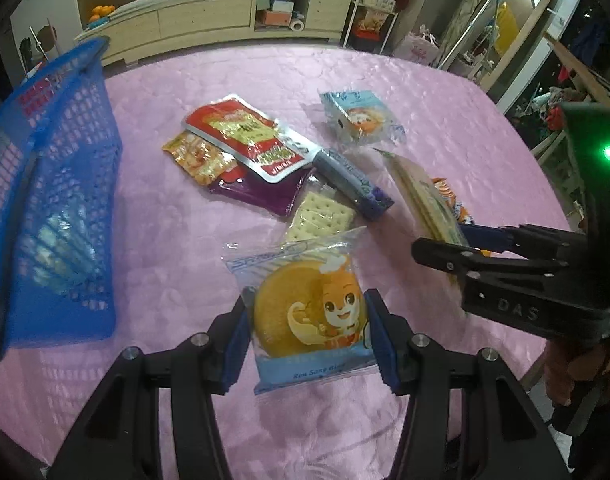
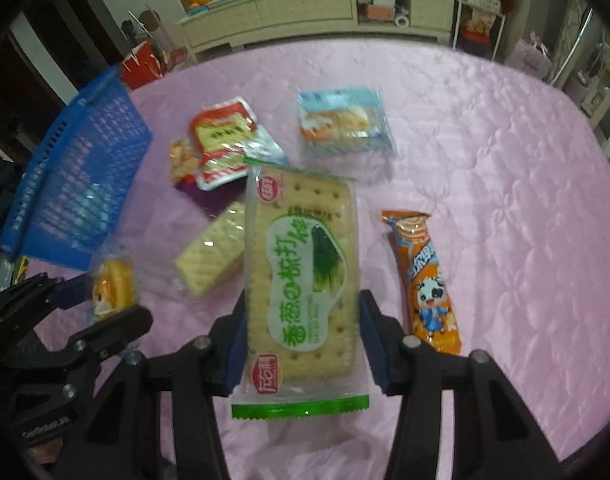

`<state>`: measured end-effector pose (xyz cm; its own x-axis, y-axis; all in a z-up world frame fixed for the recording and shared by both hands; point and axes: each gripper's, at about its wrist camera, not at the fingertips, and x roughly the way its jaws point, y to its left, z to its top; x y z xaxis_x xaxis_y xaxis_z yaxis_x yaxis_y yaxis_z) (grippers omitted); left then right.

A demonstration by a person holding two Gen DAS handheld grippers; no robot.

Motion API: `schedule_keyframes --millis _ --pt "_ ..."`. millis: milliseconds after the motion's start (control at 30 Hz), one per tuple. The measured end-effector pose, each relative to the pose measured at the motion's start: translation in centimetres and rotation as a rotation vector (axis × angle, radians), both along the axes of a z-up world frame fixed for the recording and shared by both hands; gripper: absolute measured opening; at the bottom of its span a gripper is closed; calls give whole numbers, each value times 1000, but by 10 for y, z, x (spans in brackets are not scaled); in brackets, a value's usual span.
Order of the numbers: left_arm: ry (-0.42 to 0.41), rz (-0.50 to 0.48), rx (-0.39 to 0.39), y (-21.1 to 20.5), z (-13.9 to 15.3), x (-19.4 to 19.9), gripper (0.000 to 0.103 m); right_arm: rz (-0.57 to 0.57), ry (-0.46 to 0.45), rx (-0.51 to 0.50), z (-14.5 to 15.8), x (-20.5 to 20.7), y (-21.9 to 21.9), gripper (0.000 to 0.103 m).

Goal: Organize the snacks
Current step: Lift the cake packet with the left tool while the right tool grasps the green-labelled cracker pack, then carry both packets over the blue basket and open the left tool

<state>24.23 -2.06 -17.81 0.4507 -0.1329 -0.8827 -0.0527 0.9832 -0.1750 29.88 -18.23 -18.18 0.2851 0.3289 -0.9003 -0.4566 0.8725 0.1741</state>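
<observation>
My left gripper (image 1: 307,332) is shut on a clear packet with a round yellow cake and a cartoon figure (image 1: 305,312), its blue pads pressing both sides. The same cake packet (image 2: 113,284) shows in the right wrist view, held in the left gripper (image 2: 105,304) at the lower left. My right gripper (image 2: 303,340) is shut on a green-printed cracker packet (image 2: 301,264), which stands lengthwise between the pads. Seen edge-on in the left wrist view, that cracker packet (image 1: 421,196) hangs above the table in the right gripper (image 1: 453,240). A blue mesh basket (image 1: 65,200) stands tilted at the left.
On the pink tablecloth (image 1: 177,264) lie a red pouch (image 1: 245,132), a yellow-orange pack (image 1: 193,156), a purple pack (image 1: 261,194), a blue roll pack (image 1: 353,180), plain crackers (image 1: 321,216), a second cake packet (image 1: 357,116) and an orange bar (image 2: 425,276). A cabinet stands behind.
</observation>
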Motion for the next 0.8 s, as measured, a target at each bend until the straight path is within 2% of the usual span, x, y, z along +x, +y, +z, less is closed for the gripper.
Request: schedule_keyframes --millis 233,533,800 --pt "-57 7 4 8 38 -24 51 0 -69 51 53 -32 7 55" --pt "-153 7 51 33 91 -62 51 43 -138 98 99 -67 44 55" --pt "-195 45 47 84 119 -84 51 88 -190 146 129 -87 87 55"
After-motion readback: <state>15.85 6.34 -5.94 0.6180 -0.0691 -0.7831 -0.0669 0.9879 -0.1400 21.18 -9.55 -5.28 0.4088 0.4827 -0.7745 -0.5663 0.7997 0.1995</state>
